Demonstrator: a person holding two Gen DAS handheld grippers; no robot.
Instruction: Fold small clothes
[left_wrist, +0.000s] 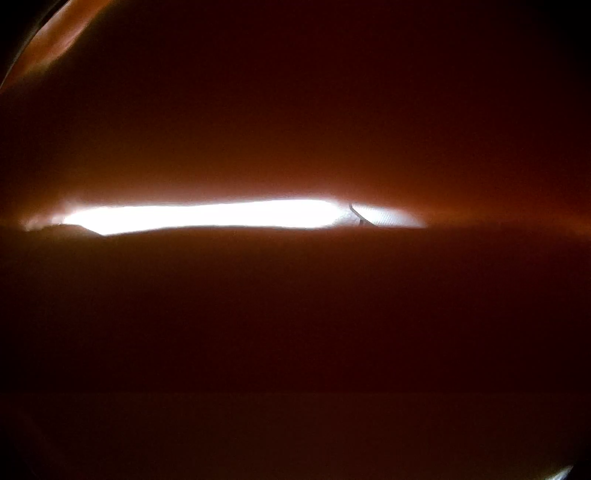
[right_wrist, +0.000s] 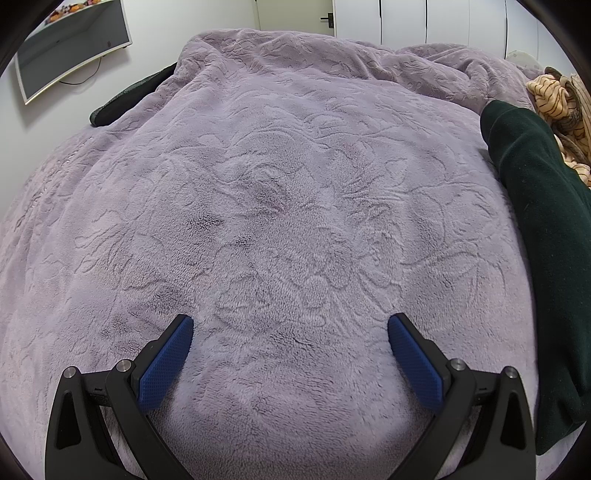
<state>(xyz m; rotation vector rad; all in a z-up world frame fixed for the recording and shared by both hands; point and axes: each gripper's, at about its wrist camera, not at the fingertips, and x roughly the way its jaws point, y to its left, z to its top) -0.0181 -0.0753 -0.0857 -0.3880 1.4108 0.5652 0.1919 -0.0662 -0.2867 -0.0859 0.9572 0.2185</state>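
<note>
The left wrist view is almost fully covered by reddish-orange cloth (left_wrist: 295, 314) lying right over the lens; only a bright slit (left_wrist: 221, 216) shows through. The left gripper's fingers are hidden. In the right wrist view my right gripper (right_wrist: 290, 332) is open and empty, its blue pads (right_wrist: 166, 362) spread wide just above a lilac fleece blanket (right_wrist: 277, 184). A dark green garment (right_wrist: 539, 229) lies along the right edge, to the right of the gripper. An orange striped cloth (right_wrist: 554, 99) sits beyond it at the far right.
The blanket covers a bed and bunches into folds at the back right (right_wrist: 424, 62). A wall-mounted screen (right_wrist: 74, 48) hangs at the upper left. A dark object (right_wrist: 122, 99) sticks out from under the blanket's left edge. White closet doors (right_wrist: 424, 18) stand behind.
</note>
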